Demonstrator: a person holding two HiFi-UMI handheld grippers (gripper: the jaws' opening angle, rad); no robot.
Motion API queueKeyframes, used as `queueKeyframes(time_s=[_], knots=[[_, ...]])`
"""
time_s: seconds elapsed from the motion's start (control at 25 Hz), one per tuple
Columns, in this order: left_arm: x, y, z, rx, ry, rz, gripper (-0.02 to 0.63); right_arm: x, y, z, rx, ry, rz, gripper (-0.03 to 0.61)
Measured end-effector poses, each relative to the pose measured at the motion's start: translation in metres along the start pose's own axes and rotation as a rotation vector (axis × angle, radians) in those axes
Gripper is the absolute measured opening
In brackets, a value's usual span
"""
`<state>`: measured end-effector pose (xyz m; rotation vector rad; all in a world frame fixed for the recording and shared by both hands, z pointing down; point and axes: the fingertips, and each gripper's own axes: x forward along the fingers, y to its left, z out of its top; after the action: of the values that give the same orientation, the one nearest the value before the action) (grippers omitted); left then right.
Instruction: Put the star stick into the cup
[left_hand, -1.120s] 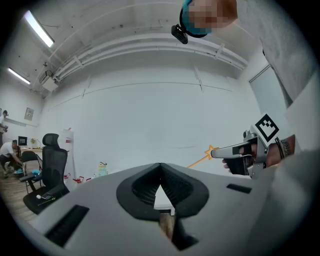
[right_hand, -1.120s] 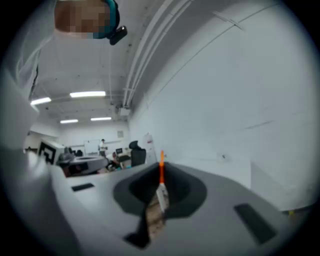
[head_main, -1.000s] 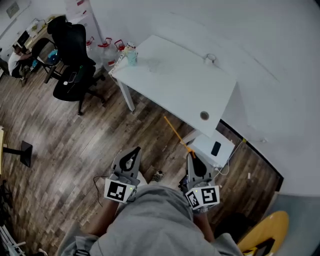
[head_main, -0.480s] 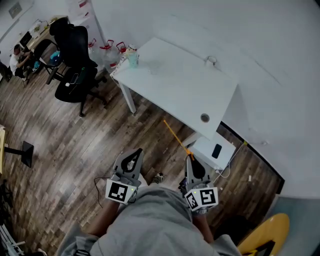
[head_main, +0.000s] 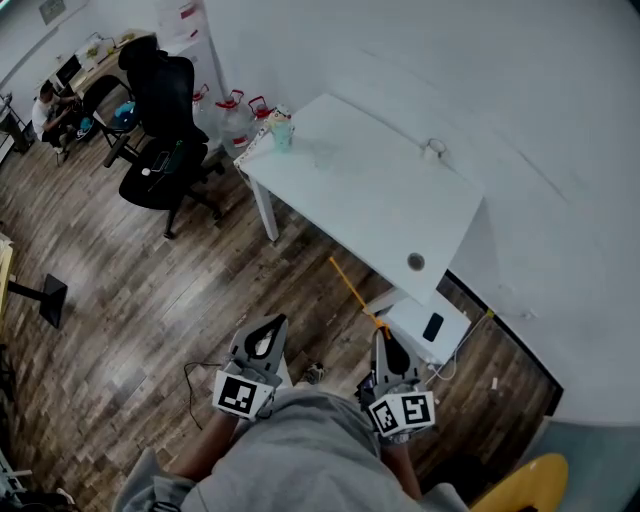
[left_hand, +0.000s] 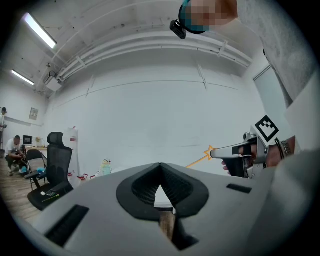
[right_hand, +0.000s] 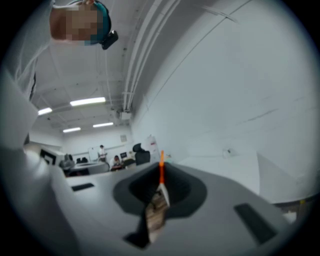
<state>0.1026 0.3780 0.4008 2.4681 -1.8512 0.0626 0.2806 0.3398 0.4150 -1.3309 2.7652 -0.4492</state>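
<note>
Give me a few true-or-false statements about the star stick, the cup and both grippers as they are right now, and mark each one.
1. The right gripper has its jaws closed on the star stick. True.
2. The star stick already stands in the cup. False: it is in the right gripper's jaws, out over the floor and apart from the cup.
3. The left gripper has its jaws together with nothing between them. True.
4. The cup sits on the floor beside the black office chair. False: it stands on the white table, near a far corner.
</note>
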Motion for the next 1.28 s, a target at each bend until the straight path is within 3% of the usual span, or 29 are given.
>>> queueKeyframes(time_s=[0.4,0.52,0.92,1.12,1.28], knots=[[0.03,0.025,0.001,-0.034,-0.039,-0.026,0.029,0.028,-0.014,-0.003,-0.001,0.019,-0.064,0.045],[0.041,0.043,-0.003,-0.008,-0.042,-0.027,0.029,0.047,-0.013,-0.005,-0.008,0.038,-0.071,0.046],[0.097,0.126,0.006,-0.055,-0.03,-0.023,0.029,0.148,-0.008,0.01,-0.011,0.061,-0.075,0.046],[0.133,0.162,0.013,-0.004,-0.044,-0.083,0.029,0.202,-0.006,0.011,-0.013,0.06,-0.083,0.046],[0.147,0.193,0.018,-0.011,-0.058,-0.107,0.029,0.238,0.009,0.008,-0.004,0.069,-0.09,0.046]])
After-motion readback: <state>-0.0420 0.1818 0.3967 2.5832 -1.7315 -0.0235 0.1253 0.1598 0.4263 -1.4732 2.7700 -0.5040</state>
